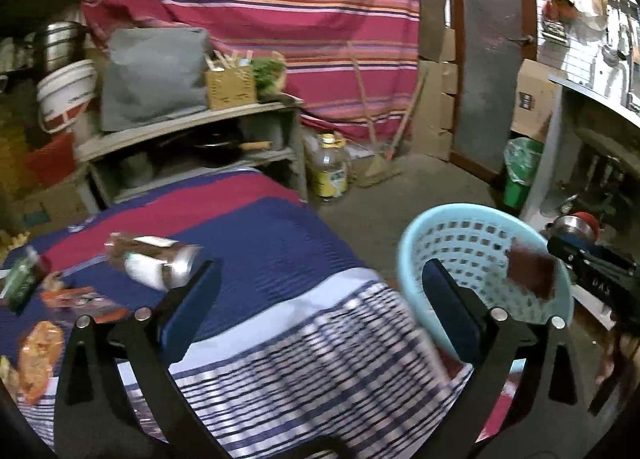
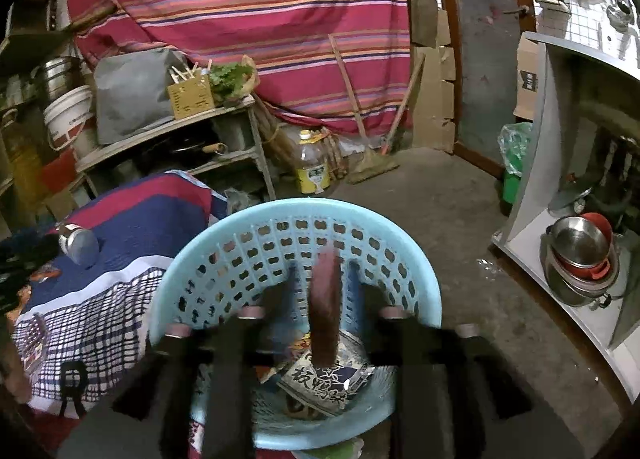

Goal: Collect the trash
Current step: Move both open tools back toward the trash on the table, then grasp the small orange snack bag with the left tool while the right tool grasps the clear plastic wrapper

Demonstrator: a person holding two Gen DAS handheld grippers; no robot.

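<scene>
Between our right gripper's [image 2: 320, 291] parted fingers we see a blurred reddish-brown wrapper [image 2: 325, 311], edge-on, untouched, above the light blue basket [image 2: 416, 291]. Our left gripper [image 1: 320, 299] gapes wide, empty.

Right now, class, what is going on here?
A person with two handheld grippers is clearing litter off a striped bedcover into a light blue basket. The right gripper, jaws apart, has a brown wrapper between them above the basket. The left gripper is open and empty. A can and packets remain.
</scene>
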